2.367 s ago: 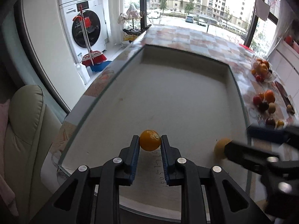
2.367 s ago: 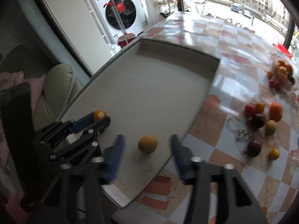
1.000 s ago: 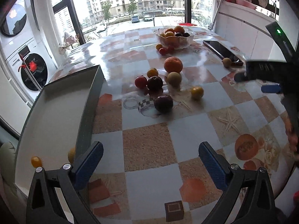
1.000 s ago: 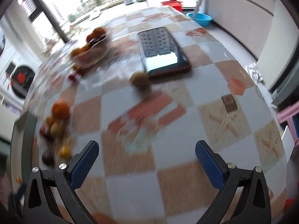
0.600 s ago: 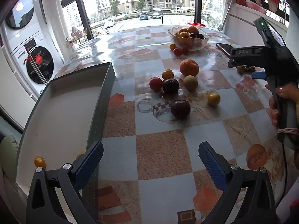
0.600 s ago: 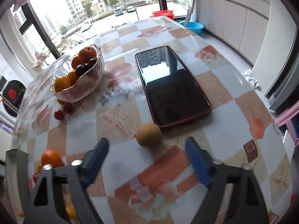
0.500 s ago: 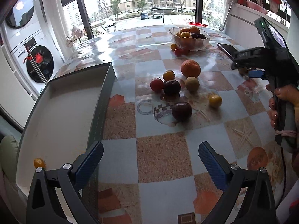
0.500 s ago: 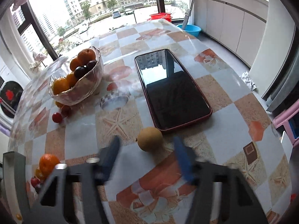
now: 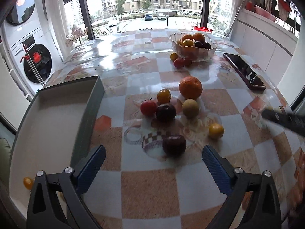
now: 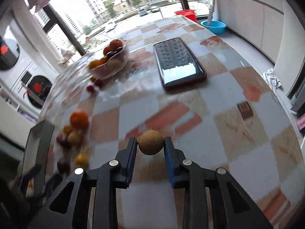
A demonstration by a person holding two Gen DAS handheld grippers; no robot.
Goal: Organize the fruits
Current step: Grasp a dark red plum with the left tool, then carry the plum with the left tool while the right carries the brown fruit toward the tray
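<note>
- desk with checkered cloth fills both views; grey tray takes the left of the left wrist view, one small orange fruit at its lower left.
- right tongs at lower centre of the right wrist view, pinching a round tan fruit between blue pads.
- tray lies far left of those tongs, so the carry probably runs leftward past the loose fruit cluster.
- left tongs spread wide, holding nothing; dark plum sits just ahead between them, nearer this hand.
- only the right wrist view shows the pinched fruit; only the left shows the tray's inside.
</note>
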